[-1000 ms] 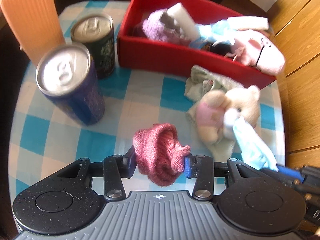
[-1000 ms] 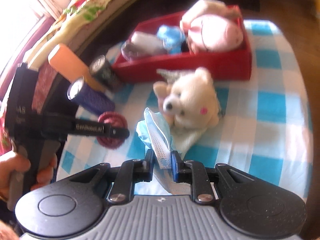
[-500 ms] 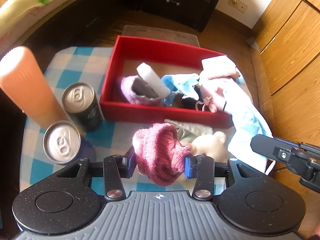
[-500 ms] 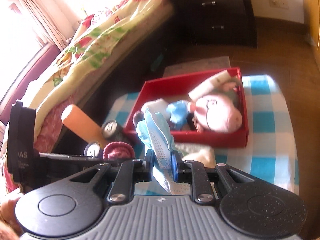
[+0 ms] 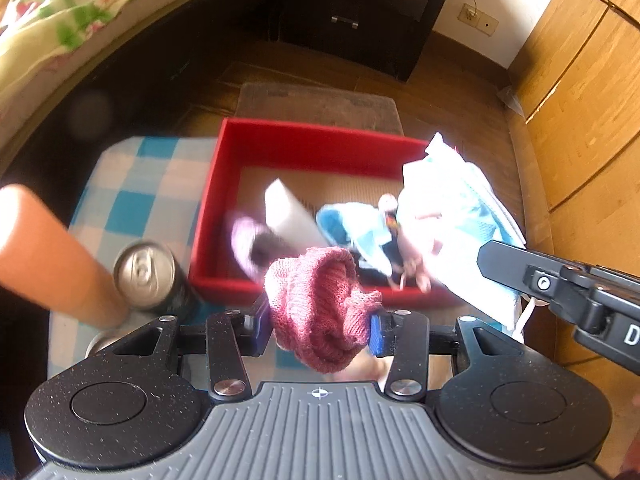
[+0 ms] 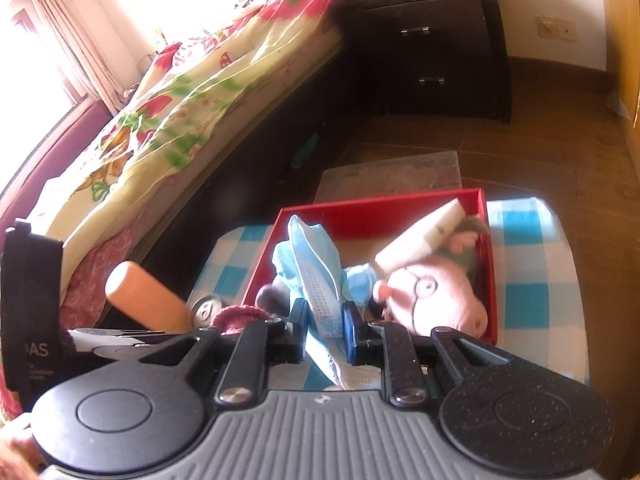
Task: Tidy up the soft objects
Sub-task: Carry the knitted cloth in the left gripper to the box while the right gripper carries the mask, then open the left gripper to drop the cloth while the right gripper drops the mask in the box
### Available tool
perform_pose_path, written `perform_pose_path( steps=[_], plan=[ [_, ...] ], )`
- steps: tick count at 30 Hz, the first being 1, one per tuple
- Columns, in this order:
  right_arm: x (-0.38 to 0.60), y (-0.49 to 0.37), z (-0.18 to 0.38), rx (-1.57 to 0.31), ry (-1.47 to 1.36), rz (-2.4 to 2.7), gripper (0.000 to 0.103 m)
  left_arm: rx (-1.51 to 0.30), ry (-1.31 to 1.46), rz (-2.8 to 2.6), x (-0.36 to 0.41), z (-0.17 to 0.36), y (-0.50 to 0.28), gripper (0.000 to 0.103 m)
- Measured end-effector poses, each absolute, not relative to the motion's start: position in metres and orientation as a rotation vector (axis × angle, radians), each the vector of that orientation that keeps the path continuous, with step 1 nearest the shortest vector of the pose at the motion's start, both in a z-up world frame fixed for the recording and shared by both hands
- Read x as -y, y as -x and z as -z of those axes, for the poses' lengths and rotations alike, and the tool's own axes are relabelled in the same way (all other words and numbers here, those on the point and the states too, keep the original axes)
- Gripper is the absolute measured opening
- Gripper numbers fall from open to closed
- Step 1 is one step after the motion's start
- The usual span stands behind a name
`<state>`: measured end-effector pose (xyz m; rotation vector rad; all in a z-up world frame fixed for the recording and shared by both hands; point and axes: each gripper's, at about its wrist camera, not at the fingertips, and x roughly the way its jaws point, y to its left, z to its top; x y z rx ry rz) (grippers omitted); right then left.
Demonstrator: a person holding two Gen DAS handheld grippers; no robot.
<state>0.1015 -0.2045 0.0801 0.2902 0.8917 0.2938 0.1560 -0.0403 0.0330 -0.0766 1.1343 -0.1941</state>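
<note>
My left gripper (image 5: 318,326) is shut on a pink knitted hat (image 5: 320,304), held in the air in front of the red box (image 5: 304,140). My right gripper (image 6: 325,330) is shut on a light blue face mask (image 6: 316,276), which hangs above the box's near side; the mask (image 5: 460,216) and the right gripper's arm also show at the right of the left wrist view. Inside the red box (image 6: 380,204) lie a pink pig plush (image 6: 436,300), a white sponge (image 5: 290,216), a lilac knitted item (image 5: 248,240) and a blue cloth (image 5: 356,224).
The box stands on a small table with a blue-and-white checked cloth (image 5: 136,200). An orange ribbed cylinder (image 5: 44,256) and a drink can (image 5: 144,272) stand at its left. A bed (image 6: 168,112), a dark nightstand (image 6: 436,44), a wooden wardrobe (image 5: 592,92) and a floor mat (image 5: 316,104) surround it.
Both grippers have risen with the hat and the mask and now hang higher over the table, closer to the red box. The teddy bear and blue can have dropped out of view.
</note>
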Motion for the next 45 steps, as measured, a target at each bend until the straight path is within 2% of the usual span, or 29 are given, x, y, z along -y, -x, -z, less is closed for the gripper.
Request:
perform_pose_path(
  steps=[20,26,34,45],
  plan=[
    [0.196,-0.187,-0.055,-0.91,-0.271,-0.252,0.0,-1.117,0.101,0.129,0.038,-0.011,-0.237,0.049],
    [0.195,-0.203,-0.039,-0.933,-0.301,-0.244,0.002,-1.115,0.132,0.118,0.035,-0.001,-0.252,0.054],
    [0.202,-0.206,-0.038,-0.912,-0.344,-0.227,0.009,-1.102,0.135,0.116,0.033,-0.003,-0.25,0.057],
    [0.195,-0.191,-0.053,-0.903,-0.341,-0.23,0.012,-1.086,0.087,0.127,0.03,-0.014,-0.219,0.06]
  ],
)
